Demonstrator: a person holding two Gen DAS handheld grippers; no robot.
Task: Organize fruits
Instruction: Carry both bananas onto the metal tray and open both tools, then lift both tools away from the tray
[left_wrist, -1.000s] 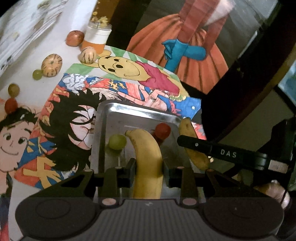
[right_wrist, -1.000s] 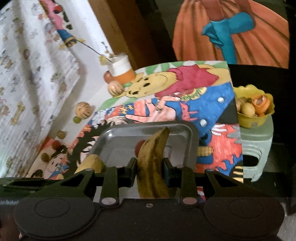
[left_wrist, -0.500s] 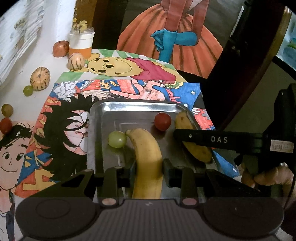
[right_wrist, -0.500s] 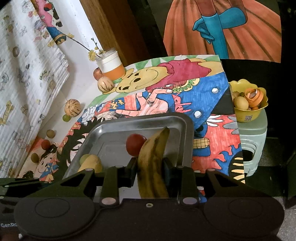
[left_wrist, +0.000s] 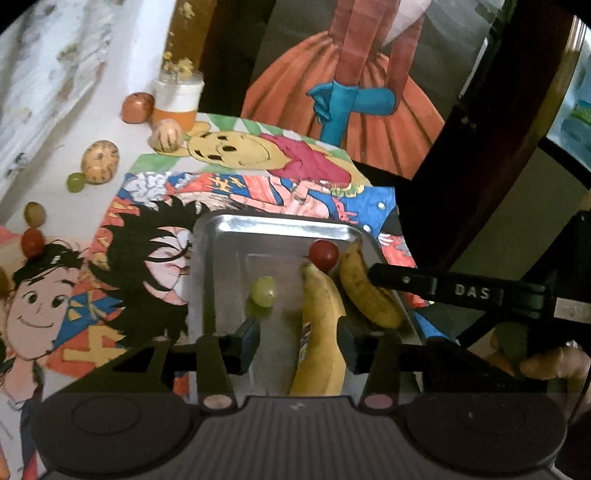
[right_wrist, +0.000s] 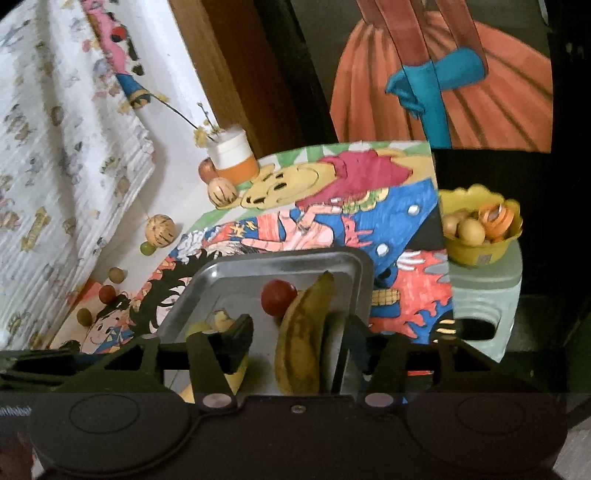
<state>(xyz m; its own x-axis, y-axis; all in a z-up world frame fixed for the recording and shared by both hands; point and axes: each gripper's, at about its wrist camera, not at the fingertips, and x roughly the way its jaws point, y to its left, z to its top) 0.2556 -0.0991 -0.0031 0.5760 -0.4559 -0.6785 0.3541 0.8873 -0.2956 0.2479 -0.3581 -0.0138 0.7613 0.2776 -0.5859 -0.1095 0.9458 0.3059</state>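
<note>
A steel tray (left_wrist: 280, 223) lies on colourful drawings. In it are a green grape (left_wrist: 263, 291), a small red fruit (left_wrist: 323, 254) and two bananas. The yellow banana (left_wrist: 320, 332) lies between the fingers of my left gripper (left_wrist: 299, 341), whose jaws are opening; it rests against the right finger, clear of the left one. In the right wrist view the spotted banana (right_wrist: 303, 343) lies in the tray (right_wrist: 295, 254) between the opening jaws of my right gripper (right_wrist: 295, 343), beside the red fruit (right_wrist: 279, 297). No pad presses on either banana.
Loose fruit lies on the white table at left: striped round fruits (left_wrist: 100, 166), grapes (left_wrist: 75, 181) and a red one (left_wrist: 33, 242). A white and orange cup (left_wrist: 176, 99) stands at the back. A yellow bowl (right_wrist: 480, 229) of fruit sits on a green stool (right_wrist: 484, 295) at right.
Both grippers were shut on a banana; now both stand apart and the bananas lie loose in the tray. The right gripper has drawn back slightly.
</note>
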